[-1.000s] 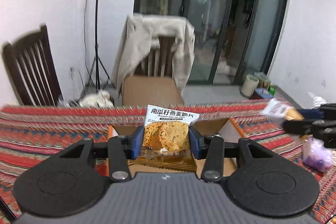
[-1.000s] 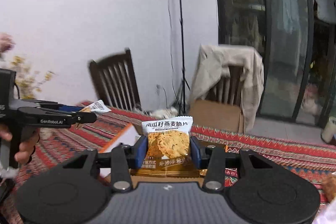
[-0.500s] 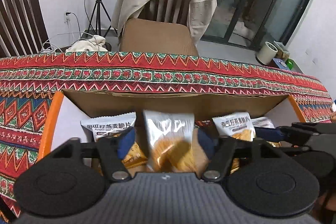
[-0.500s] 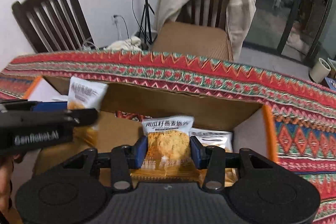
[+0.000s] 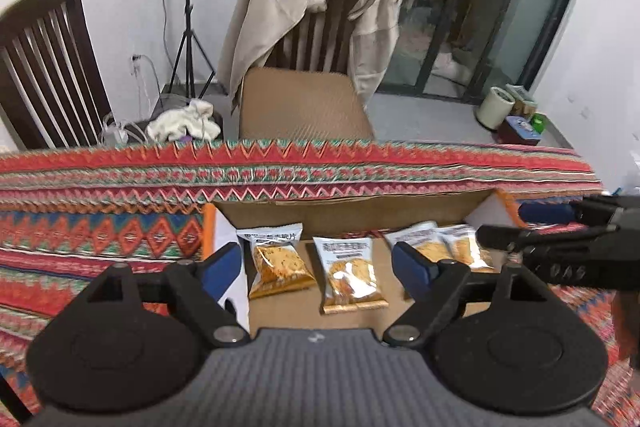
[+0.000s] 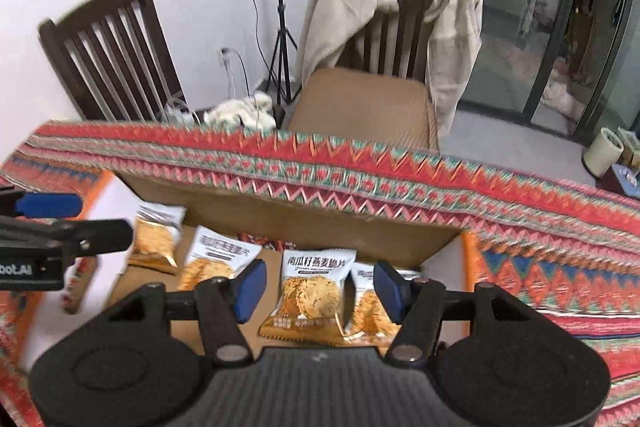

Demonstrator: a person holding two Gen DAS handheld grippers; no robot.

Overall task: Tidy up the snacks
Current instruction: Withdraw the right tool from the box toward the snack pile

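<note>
An open cardboard box (image 5: 360, 217) with orange rims lies on the patterned tablecloth, and several biscuit packets lie in it. My left gripper (image 5: 318, 267) hovers over the box with its jaws opening. Nothing is pressed between them; one packet (image 5: 352, 275) lies flat on the box floor below. Another packet (image 5: 278, 263) lies to its left. My right gripper (image 6: 320, 291) is over the right part of the box (image 6: 320, 223), jaws opening. A packet (image 6: 314, 295) stands between its blue pads (image 6: 250, 291) with a gap on each side. Each gripper appears in the other's view: the right gripper (image 5: 502, 223), the left gripper (image 6: 104, 218).
The red patterned tablecloth (image 5: 100, 227) covers the table around the box. Beyond the far edge stand a chair with a beige jacket (image 5: 320, 7), a dark slatted chair (image 5: 48, 67) and a light-stand tripod (image 5: 188, 27). More packets (image 6: 156, 239) lie at the box's left.
Both grippers came down from above the table to the box. The left one let its packet fall onto the box floor. The right jaws spread away from their packet.
</note>
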